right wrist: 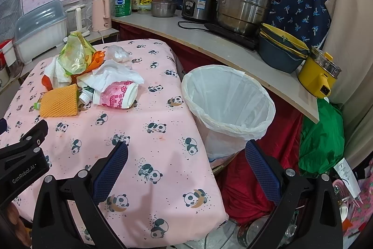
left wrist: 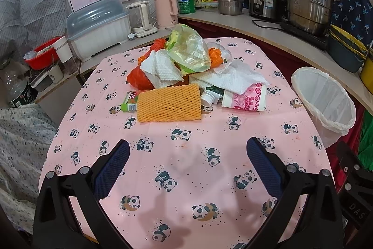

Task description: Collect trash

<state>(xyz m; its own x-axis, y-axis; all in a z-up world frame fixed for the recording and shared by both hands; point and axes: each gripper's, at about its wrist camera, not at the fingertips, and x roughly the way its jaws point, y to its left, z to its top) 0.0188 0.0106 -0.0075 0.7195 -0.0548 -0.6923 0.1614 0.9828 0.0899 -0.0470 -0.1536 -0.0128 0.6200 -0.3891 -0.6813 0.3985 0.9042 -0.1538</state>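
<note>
Matt panda-print cloth [left wrist: 186,155] carries an orange foam net [left wrist: 169,103], crinkled paper towels [left wrist: 163,67] and glossy plastic bags [left wrist: 188,50].

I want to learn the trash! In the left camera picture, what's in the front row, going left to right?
Green box → orange foam net → white bottle cap → pink flowery cup → trash bin.

The left gripper [left wrist: 188,151] is held with its jaws spread wide, nothing caught between the blue-padded fingers [left wrist: 113,169], which are aimed toward 12 o'clock in its own view. The right gripper [right wrist: 186,152] is likewise held agape and unloaded, its blue pads [right wrist: 262,170] directed toward 12 o'clock. In the left wrist view, part of the right gripper's black body is seen at 4 o'clock; in the right wrist view, the left gripper's black body is seen at 9 o'clock.
</note>
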